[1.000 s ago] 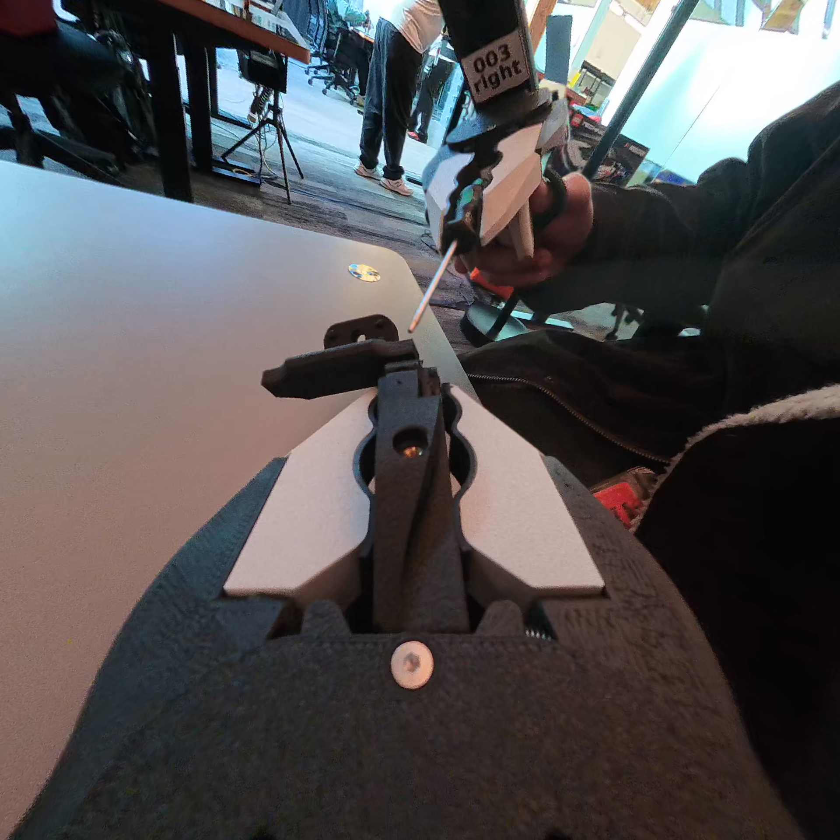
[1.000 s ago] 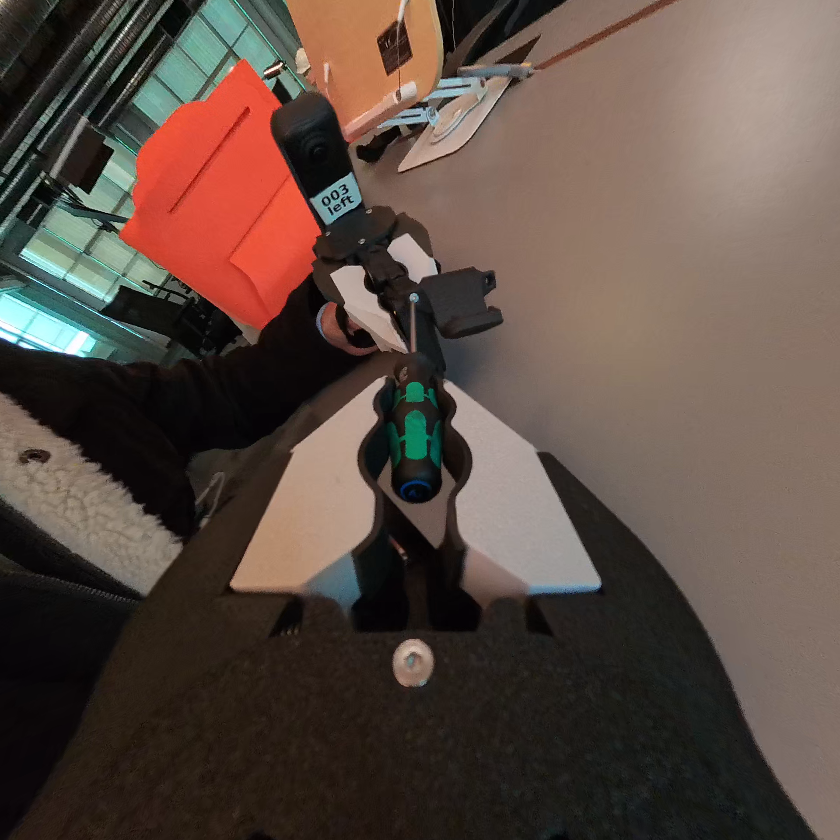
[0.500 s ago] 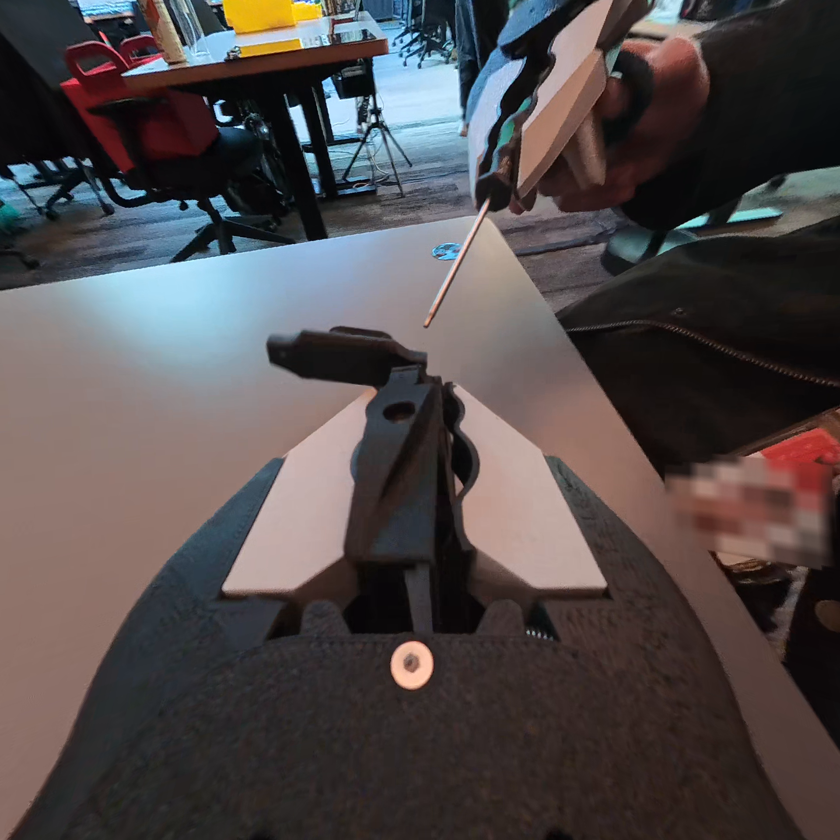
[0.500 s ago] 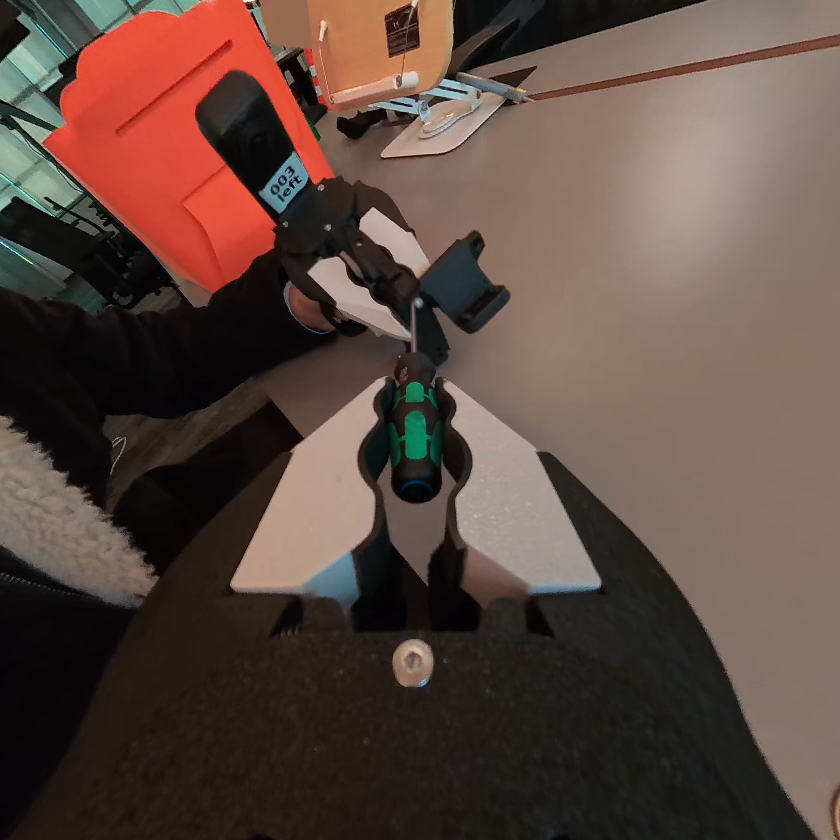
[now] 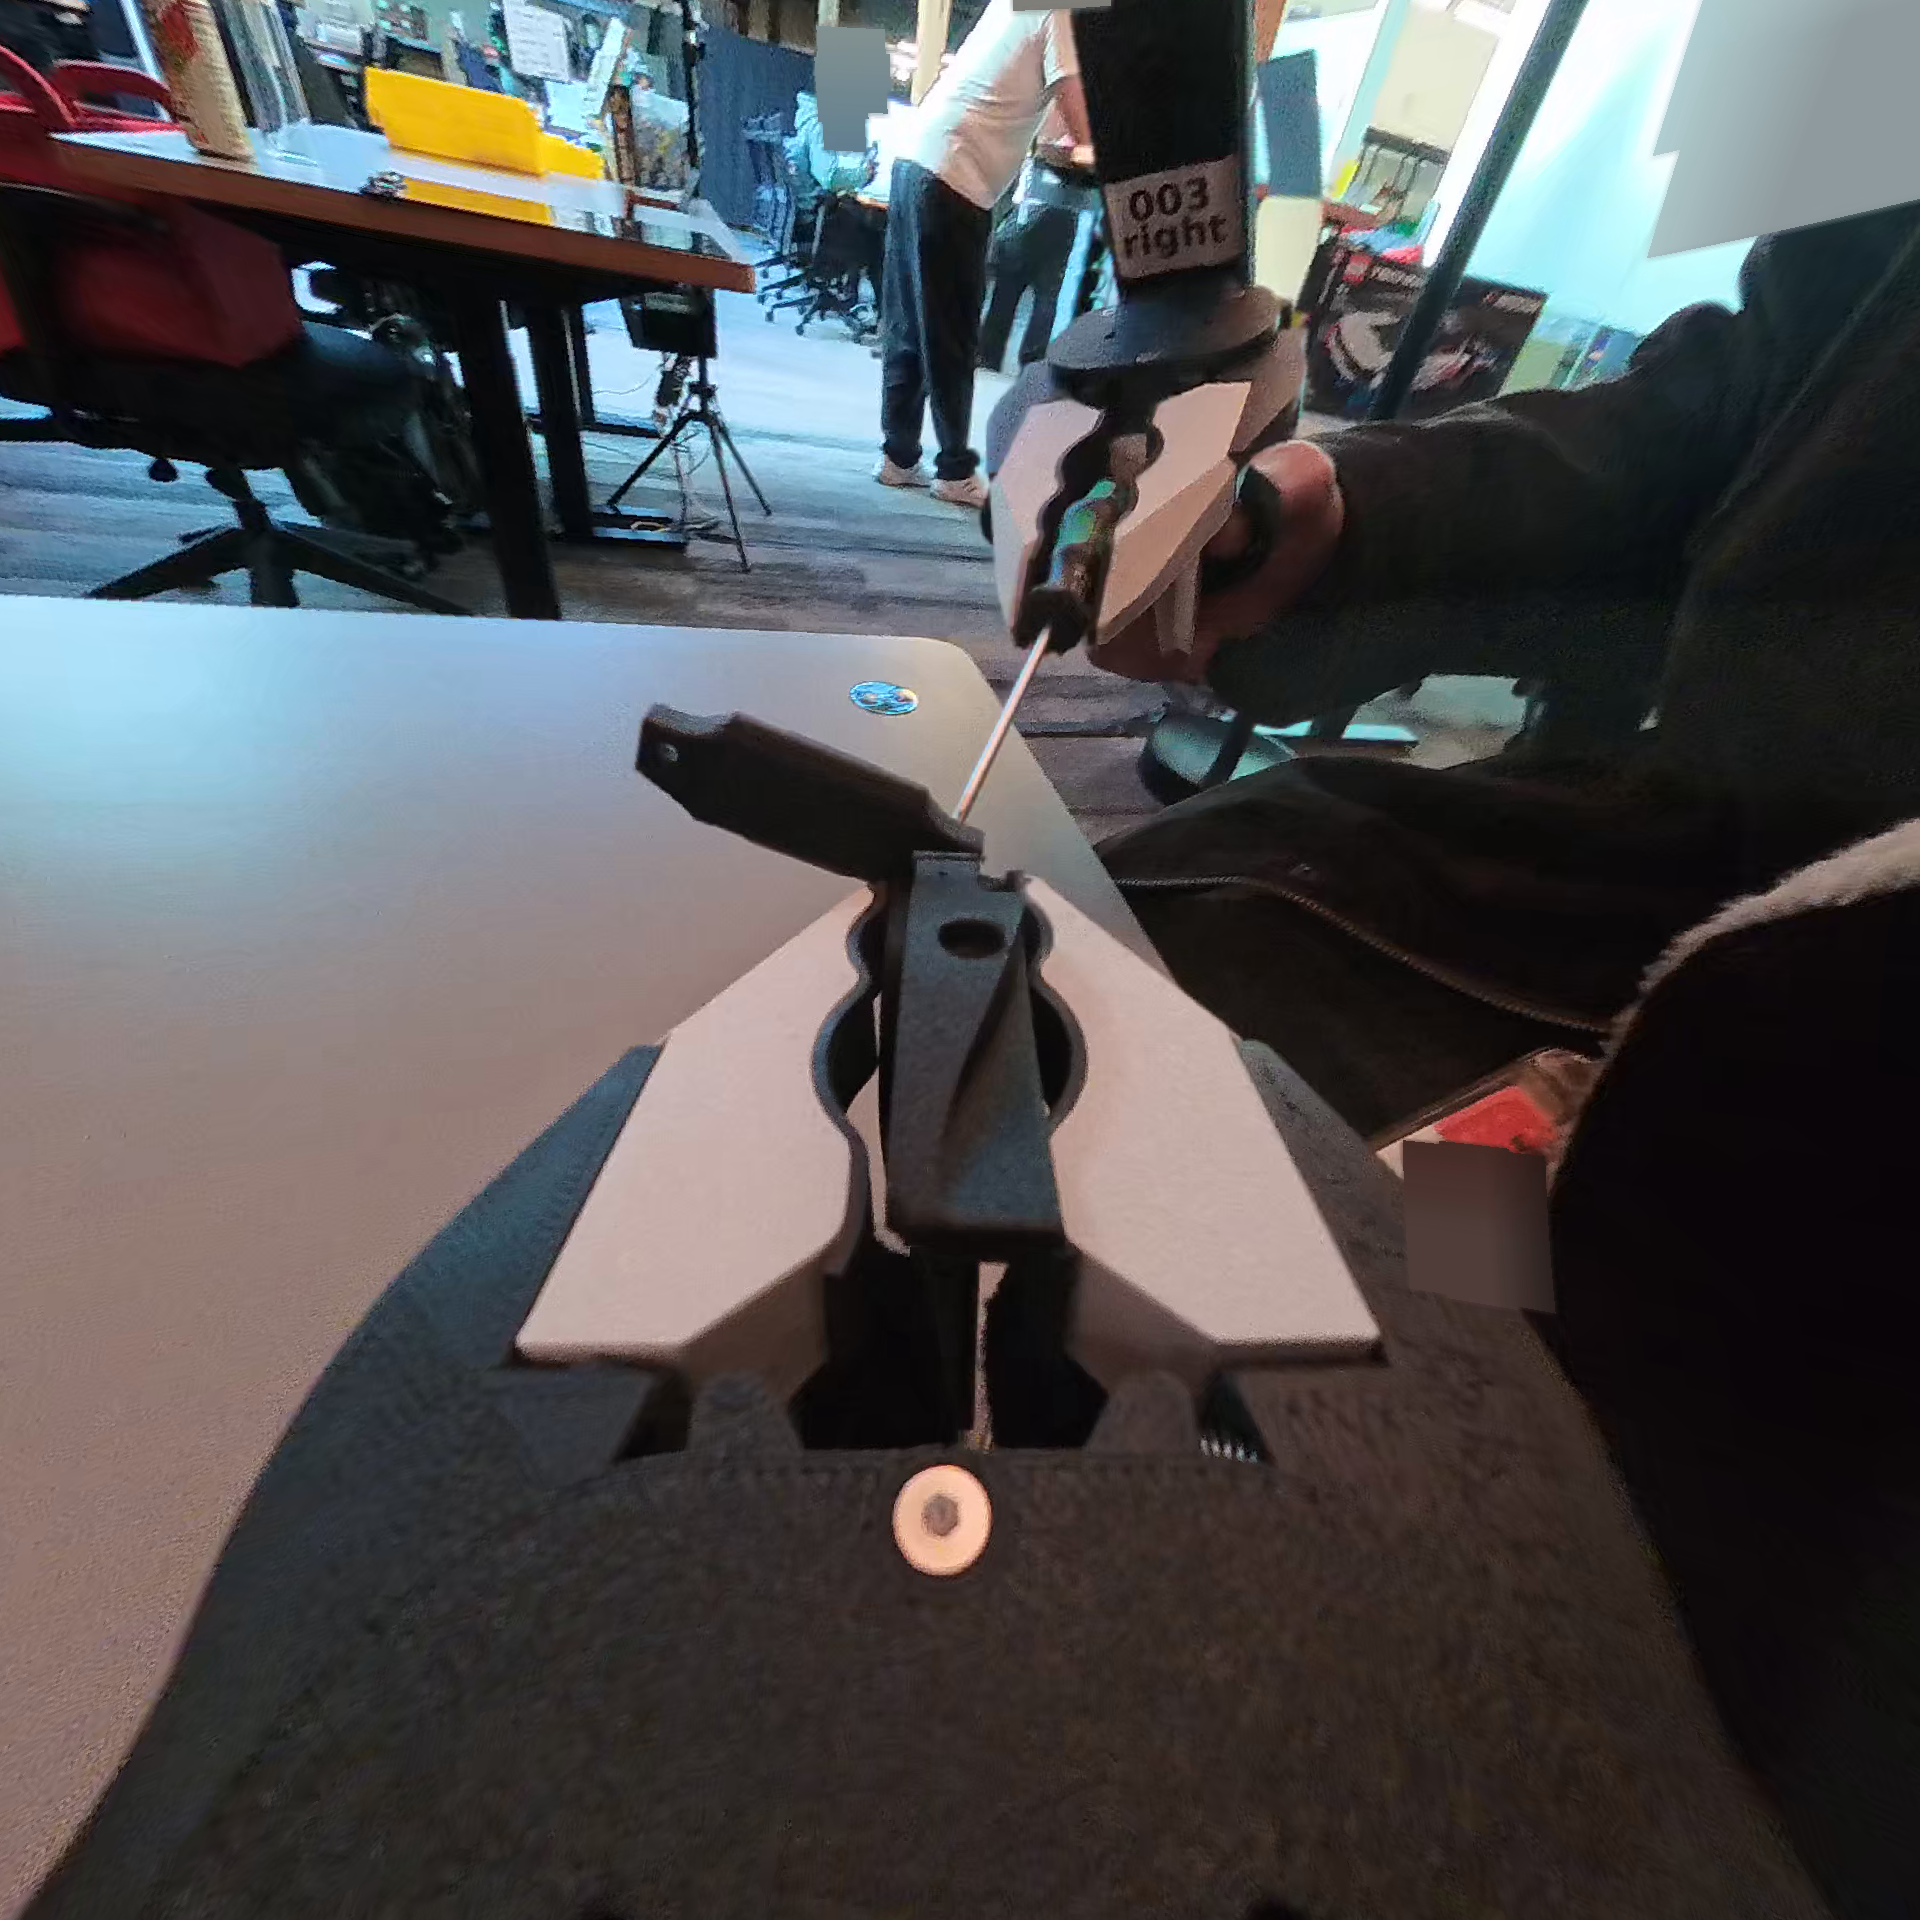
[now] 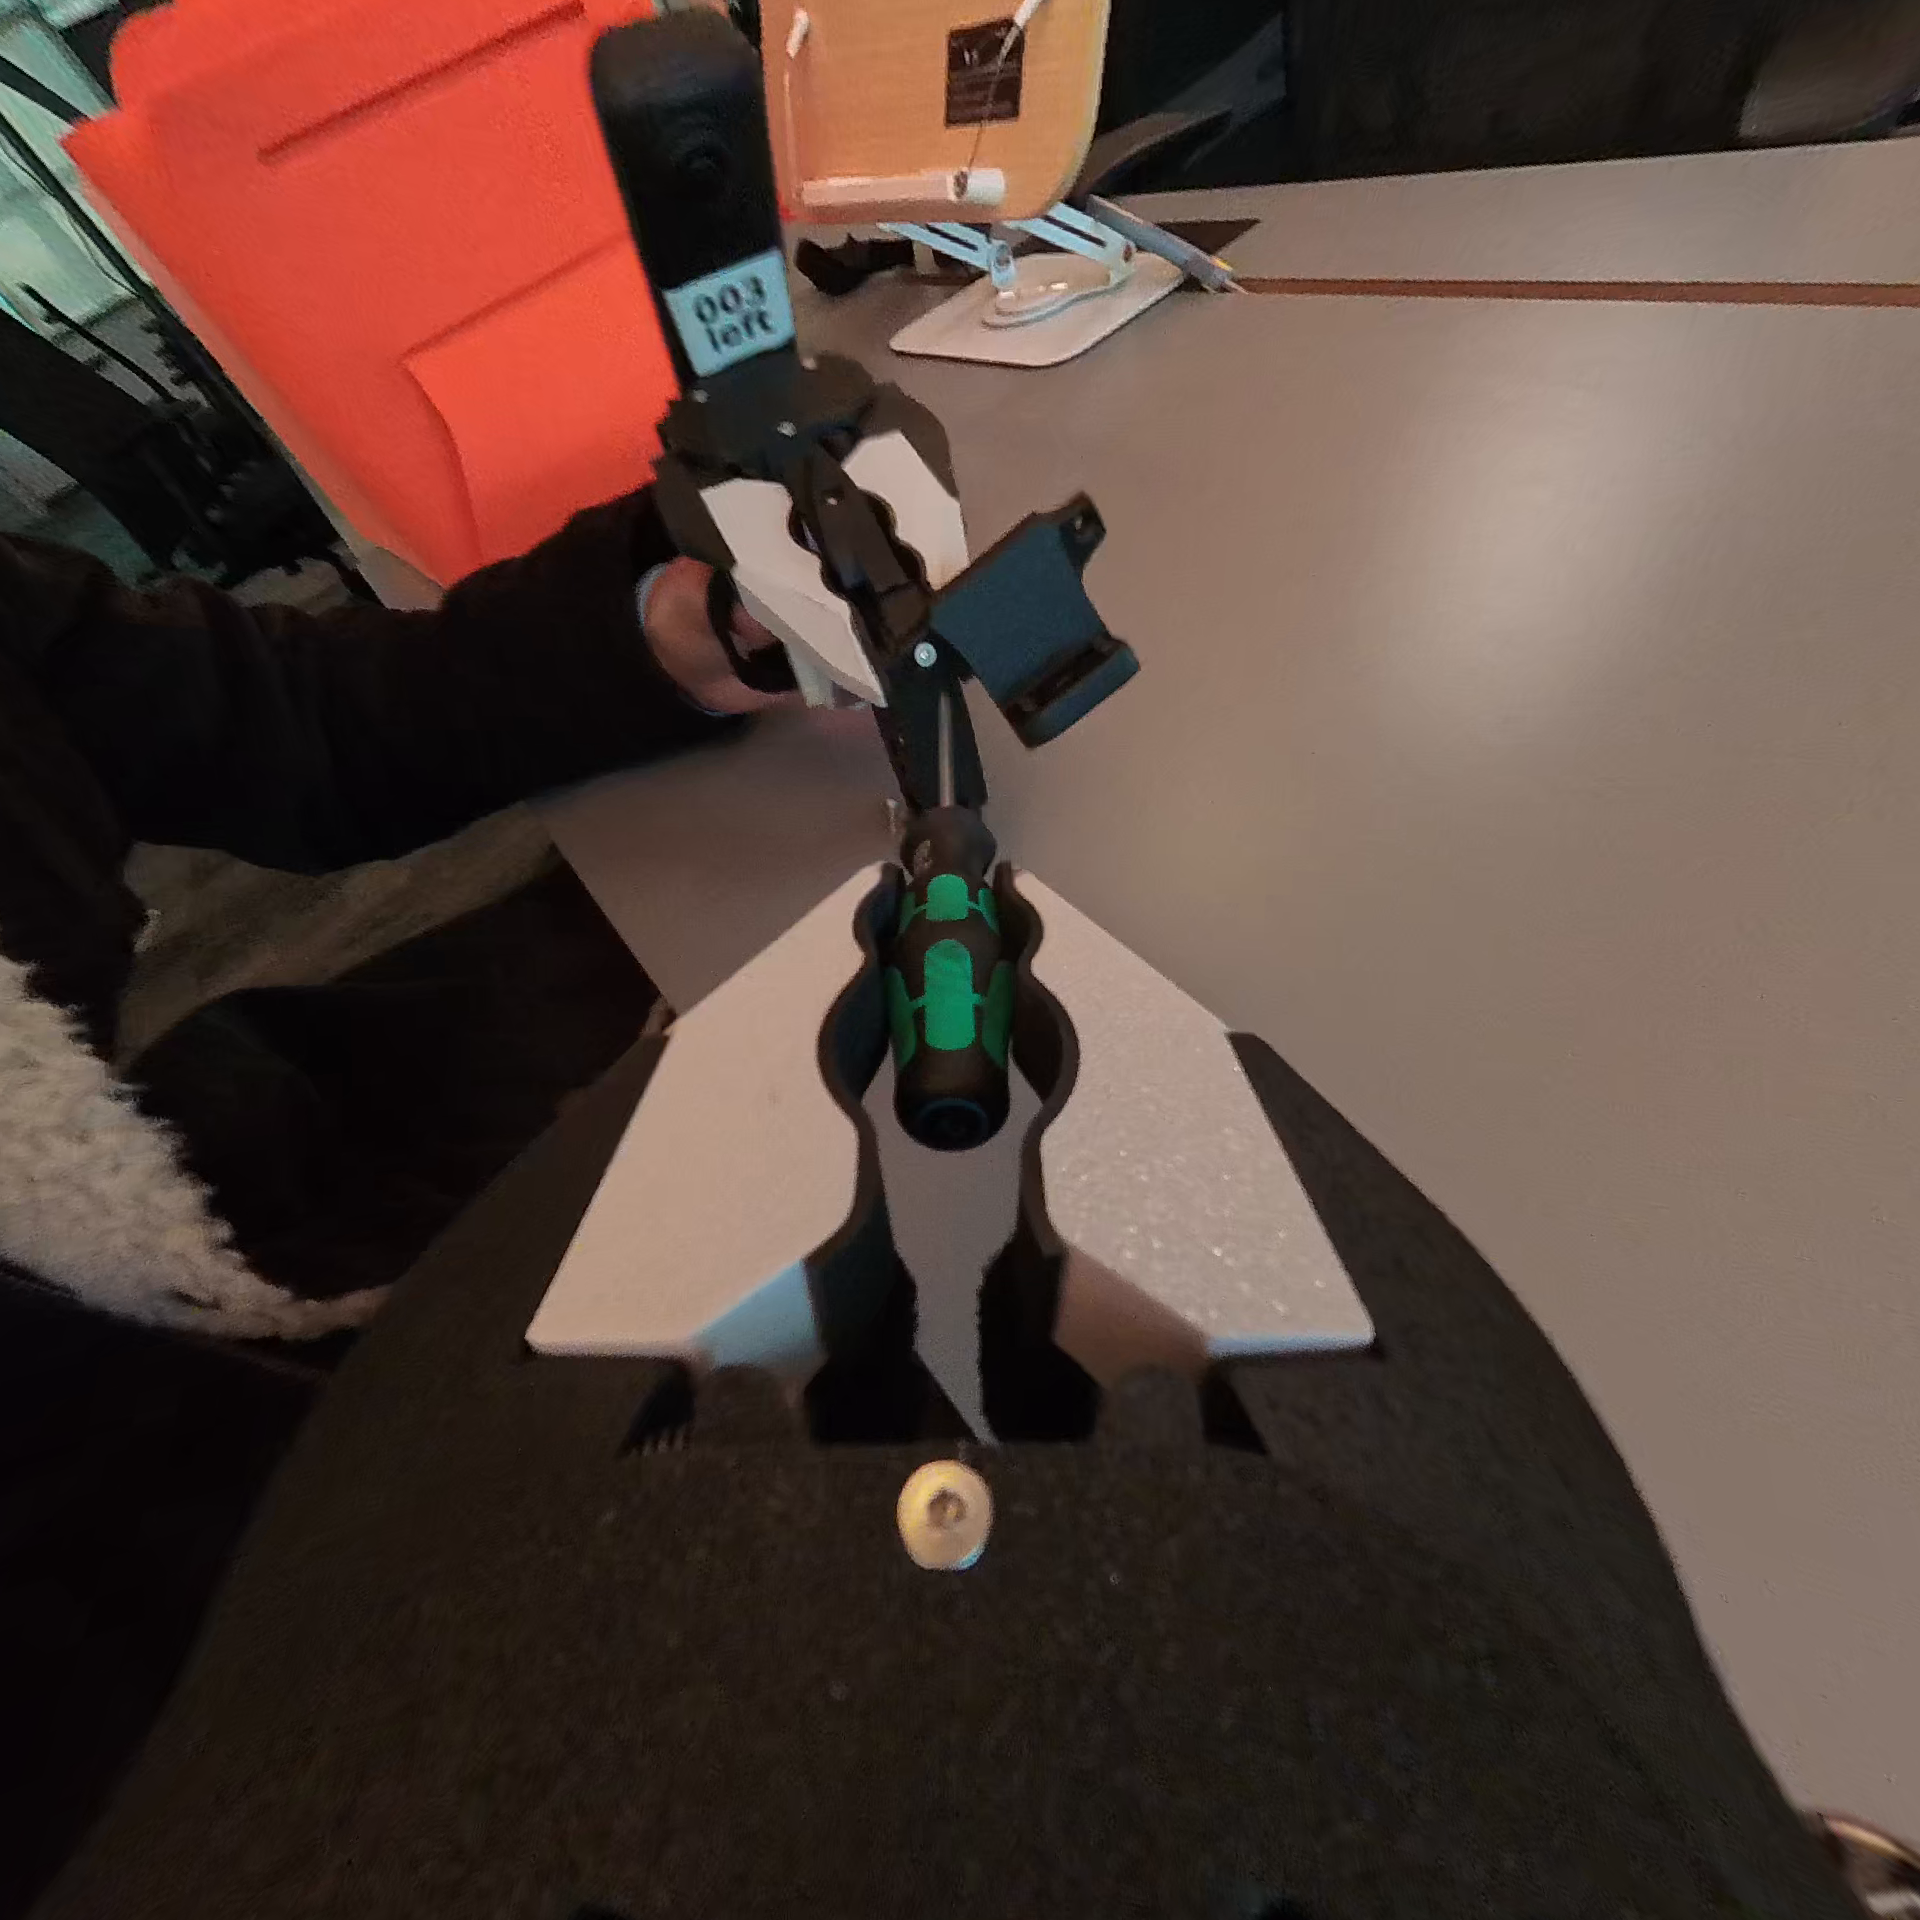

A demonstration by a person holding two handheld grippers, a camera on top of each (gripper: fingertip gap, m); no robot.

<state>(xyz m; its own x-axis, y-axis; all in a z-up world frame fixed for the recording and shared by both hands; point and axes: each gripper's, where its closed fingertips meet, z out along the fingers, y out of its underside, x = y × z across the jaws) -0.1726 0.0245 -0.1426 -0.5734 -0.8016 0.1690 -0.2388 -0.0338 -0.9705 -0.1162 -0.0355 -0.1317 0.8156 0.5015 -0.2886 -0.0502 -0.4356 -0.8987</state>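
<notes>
A black printed plastic bracket (image 5: 966, 1049) is clamped in the left gripper (image 5: 961, 1039), steadied for the green-and-black-handled screwdriver (image 6: 943, 1013) gripped by the right gripper (image 6: 945, 997)

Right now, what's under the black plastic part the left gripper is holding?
Under the black plastic part shut in the left gripper is the grey table. The screwdriver tip disappears behind it.
</notes>
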